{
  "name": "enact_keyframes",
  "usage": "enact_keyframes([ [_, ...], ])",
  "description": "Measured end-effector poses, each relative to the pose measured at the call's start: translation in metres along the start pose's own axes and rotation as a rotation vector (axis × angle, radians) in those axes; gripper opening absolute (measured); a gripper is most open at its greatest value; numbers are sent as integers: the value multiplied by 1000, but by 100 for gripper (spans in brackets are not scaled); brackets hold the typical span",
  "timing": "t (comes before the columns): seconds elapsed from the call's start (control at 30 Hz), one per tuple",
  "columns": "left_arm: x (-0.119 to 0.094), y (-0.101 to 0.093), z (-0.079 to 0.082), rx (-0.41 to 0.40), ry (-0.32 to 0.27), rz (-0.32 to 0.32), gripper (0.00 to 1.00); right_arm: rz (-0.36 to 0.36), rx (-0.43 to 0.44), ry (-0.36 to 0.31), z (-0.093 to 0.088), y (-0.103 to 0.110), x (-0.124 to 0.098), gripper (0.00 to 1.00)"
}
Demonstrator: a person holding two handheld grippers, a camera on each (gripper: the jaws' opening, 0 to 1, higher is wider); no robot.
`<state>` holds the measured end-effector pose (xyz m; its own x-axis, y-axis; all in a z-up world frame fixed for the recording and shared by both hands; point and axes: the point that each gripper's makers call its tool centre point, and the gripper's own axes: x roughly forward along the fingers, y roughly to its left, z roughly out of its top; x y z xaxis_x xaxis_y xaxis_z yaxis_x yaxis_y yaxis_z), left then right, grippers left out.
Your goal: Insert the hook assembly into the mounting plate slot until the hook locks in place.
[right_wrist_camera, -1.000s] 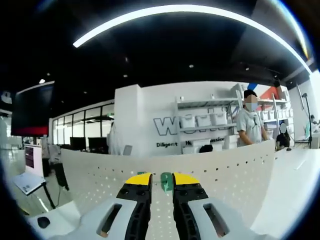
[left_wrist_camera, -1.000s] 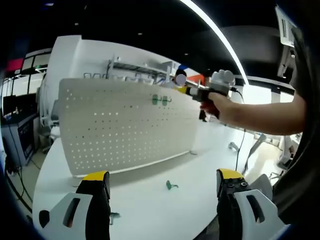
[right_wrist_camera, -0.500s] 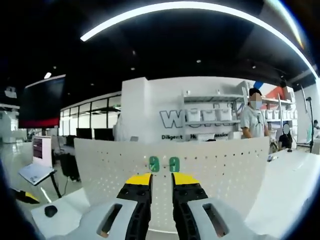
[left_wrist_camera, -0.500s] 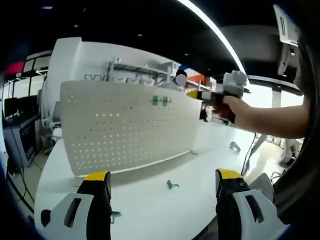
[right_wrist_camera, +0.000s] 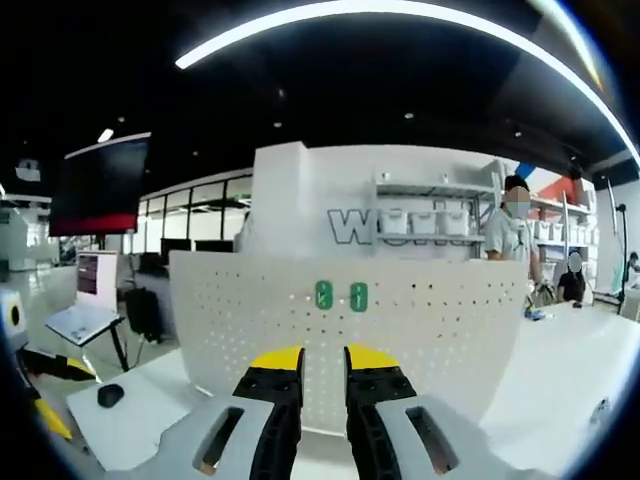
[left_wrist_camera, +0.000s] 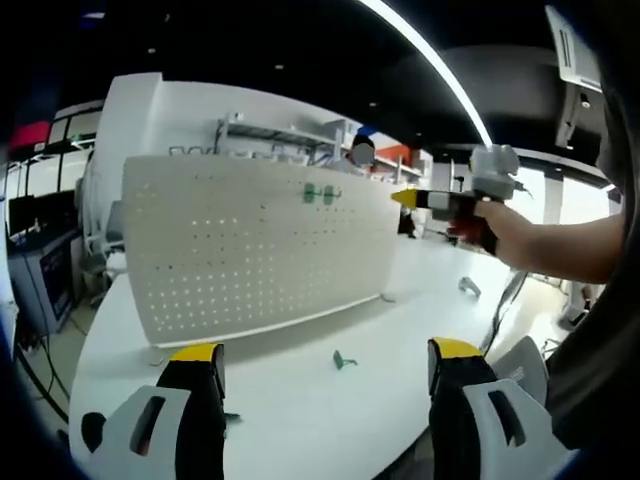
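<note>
A matt white perforated sheet, seemingly painted metal, is presented by the mounting plate (right_wrist_camera: 330, 335). Green plastic is seen on the two hooks (right_wrist_camera: 340, 296). The worktop (left_wrist_camera: 300, 400) is smooth, white and faintly glossy. Each claw (right_wrist_camera: 311, 362) is tipped in yellow plastic.

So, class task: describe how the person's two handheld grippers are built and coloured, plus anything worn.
The left gripper has two white moulded jaws with slot cutouts, black inner faces and yellow tips. The right gripper matches: white bodies, black pads, yellow tips. Seen from the left gripper view, it has a red grip in the hand. A dark sleeve shows.
</note>
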<state>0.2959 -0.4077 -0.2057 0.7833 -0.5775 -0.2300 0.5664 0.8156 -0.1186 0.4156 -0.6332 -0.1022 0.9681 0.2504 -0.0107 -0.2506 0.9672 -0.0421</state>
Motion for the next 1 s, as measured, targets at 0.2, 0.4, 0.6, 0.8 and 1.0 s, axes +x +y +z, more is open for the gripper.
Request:
enact_keyframes([
  [0.2, -1, -3, -1, 6, 4, -7, 85, 0, -10, 30, -14, -5, -16, 14],
  [0.4, -3, 2, -3, 4, 10, -5, 84, 8, 1, 80, -33, -4, -31, 16],
  [0.6, -5, 4, -4, -1, 12, 3, 85, 36, 1, 133, -56, 7, -46, 16],
  [0.8, -5, 3, -8, 2, 25, -4, 84, 67, 16, 171, -71, 22, -58, 17],
  [1.0, -1, 2, -8, 1, 29, -11, 84, 69, 22, 192, -81, 22, -65, 18],
])
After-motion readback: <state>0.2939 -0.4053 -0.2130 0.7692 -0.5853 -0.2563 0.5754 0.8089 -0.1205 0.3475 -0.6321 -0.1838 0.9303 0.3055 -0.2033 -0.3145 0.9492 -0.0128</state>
